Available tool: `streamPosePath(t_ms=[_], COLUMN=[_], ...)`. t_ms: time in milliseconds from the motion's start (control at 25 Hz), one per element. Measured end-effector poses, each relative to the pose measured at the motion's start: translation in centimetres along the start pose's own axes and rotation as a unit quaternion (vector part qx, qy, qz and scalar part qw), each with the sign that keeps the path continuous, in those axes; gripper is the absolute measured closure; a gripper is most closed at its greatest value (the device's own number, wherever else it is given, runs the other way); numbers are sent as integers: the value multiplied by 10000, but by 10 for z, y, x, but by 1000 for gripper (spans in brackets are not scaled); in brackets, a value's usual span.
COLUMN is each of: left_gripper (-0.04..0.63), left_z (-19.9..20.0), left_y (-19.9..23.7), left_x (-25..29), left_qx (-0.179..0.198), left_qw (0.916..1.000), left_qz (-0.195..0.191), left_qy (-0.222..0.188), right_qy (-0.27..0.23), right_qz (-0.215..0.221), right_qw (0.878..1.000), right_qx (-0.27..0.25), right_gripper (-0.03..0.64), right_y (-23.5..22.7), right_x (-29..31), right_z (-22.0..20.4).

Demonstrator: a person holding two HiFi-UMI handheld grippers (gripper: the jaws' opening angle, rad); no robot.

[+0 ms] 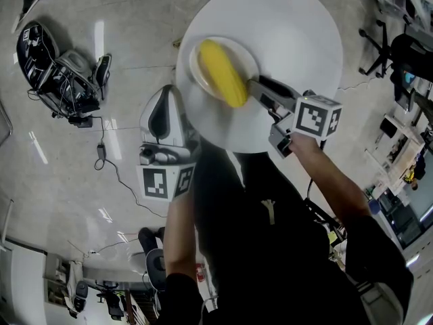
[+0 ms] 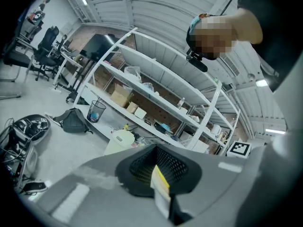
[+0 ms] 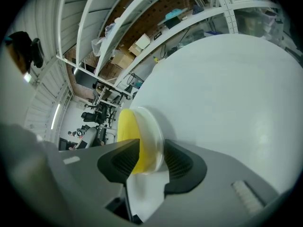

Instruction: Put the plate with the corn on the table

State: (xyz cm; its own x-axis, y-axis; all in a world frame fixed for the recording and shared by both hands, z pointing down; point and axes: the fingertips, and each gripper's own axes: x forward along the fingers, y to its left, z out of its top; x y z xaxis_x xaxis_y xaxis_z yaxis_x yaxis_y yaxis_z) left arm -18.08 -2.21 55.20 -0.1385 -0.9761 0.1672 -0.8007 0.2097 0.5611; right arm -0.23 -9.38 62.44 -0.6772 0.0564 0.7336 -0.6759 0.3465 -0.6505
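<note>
Right gripper [image 3: 151, 146] stands at its widest. Its 2 black ribbed pads straddle the rim of the small round white plate [image 1: 249, 58] without pressing on it, so I judge the plate free rather than gripped. Left gripper [image 2: 158, 170], low and left of centre in the head view and off the table, has its jaws together on nothing.

The plate lies flat on the round white table [image 1: 298, 26], in the upper middle of the head view. It sits close to the table's left rim, not near its middle.

What could go wrong:
- **Dragging the plate:** the rim sits between the pads, so a withdrawal that is not straight back could catch it. A tilted or sideways pull would drag or tip the plate.
- **Plate going over the edge:** with so little table to the plate's left in the head view, a sideways shove could push it off.
- **Corn rolling off:** the plate looks shallow and the cob is rounded and overhangs the rim toward the gripper. A jolt could roll it onto the table or the floor.

Containers:
- The plate holds 1 yellow corn cob [image 1: 222, 73] and nothing else that I can see.
- At the left of the left gripper view, a dark wastebasket [image 2: 96, 110] stands on the floor with something blue inside; I cannot tell what it is.
- The cardboard boxes [image 2: 121, 96] on the white metal shelves [image 2: 156, 67] do not show their contents.
</note>
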Motion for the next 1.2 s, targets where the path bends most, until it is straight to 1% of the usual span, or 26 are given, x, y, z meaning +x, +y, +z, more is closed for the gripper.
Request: streamPosePath(t_ms=[400, 600, 720, 880, 960, 1200], left_gripper=[591, 591, 591, 592, 591, 591], left_z=[1, 0, 1, 3, 6, 15], left_y=[-12, -12, -15, -20, -23, -35], left_x=[-3, -3, -6, -10, -12, -17], left_qx=[-2, 8, 36, 63, 84, 200], left_qw=[10000, 10000, 10000, 10000, 9999, 9997], left_qz=[-27, -7, 28, 41, 28, 14], left_qy=[-28, -42, -40, -59, -77, -107], right_qy=[-102, -80, -112, -178, -207, -289], right_qz=[-25, -143, -117, -282, -301, -121], right_qw=[9999, 9993, 9993, 9983, 9978, 9971], right_qx=[-135, -337, -338, -476, -550, -698], right_gripper=[444, 508, 522, 591, 601, 607], right_y=[-1, -4, -5, -6, -5, 11], right_x=[-9, -9, -12, -21, -23, -28], right_z=[3, 1, 2, 4, 4, 3])
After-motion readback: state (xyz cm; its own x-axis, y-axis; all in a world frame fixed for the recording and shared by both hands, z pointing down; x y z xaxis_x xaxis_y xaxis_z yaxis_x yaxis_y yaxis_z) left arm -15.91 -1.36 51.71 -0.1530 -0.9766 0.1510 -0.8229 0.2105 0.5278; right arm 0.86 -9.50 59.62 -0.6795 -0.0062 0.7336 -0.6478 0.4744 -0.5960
